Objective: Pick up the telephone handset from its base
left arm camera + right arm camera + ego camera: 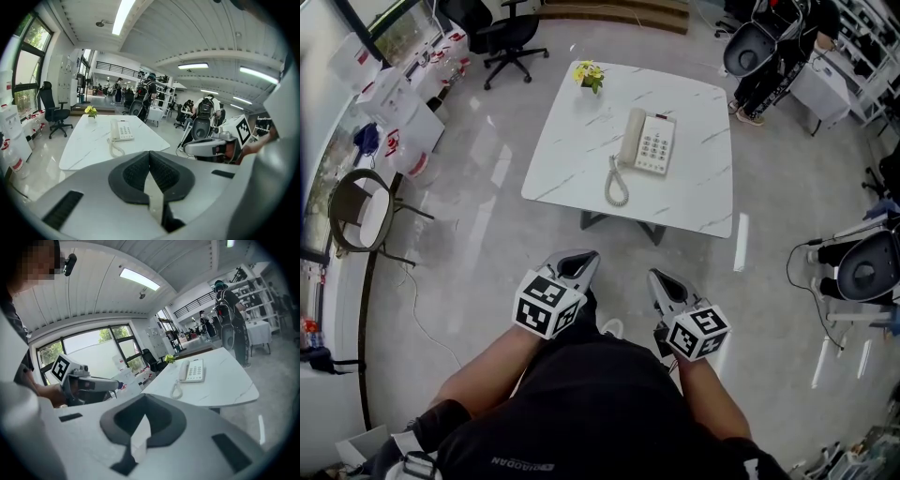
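A cream telephone [651, 143] sits on a white marble table [581, 150], its handset [632, 136] resting on the left side of the base with a coiled cord [617, 184] hanging toward the near edge. Both grippers are held close to the person's body, well short of the table. My left gripper [577, 264] has its jaws together and nothing in them; in the left gripper view the telephone [123, 130] lies far ahead of the left gripper [150, 153]. The right gripper [665, 280] also looks shut and empty, with the telephone [194, 370] far beyond the right gripper [145, 396].
A small pot of yellow flowers [589, 75] stands at the table's far left corner. A black office chair [511, 37] is beyond the table, a round-backed chair [361, 211] at the left, and grey chairs [865, 267] at the right. A person [229, 317] stands behind the table.
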Available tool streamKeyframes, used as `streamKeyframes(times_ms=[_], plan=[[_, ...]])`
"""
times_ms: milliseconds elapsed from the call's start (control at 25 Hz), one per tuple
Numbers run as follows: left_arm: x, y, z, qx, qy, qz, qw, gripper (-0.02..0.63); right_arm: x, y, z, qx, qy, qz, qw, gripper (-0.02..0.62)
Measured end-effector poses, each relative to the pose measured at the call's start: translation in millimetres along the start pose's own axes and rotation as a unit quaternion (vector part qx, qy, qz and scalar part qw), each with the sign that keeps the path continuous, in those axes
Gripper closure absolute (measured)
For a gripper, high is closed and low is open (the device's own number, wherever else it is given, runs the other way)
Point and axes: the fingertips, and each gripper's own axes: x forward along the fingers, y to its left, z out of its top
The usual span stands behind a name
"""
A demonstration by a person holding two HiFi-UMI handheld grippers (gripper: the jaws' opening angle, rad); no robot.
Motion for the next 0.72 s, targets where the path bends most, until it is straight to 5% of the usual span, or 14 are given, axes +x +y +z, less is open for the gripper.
streamKeyframes(times_ms=[400,720], plan=[[31.4,40.8,7.7,-0.011,0.017,-0.003,0.9998,0.603,39.2,-25.6,17.5,0.002,0.013,-0.013,1.000,0.594],[66.9,85.2,58.7,-0.010,0.005,-0.011,0.9999,0.603,81.9,-53.7,63.8,-0.004,0.012,-0.026,1.000,0.594]])
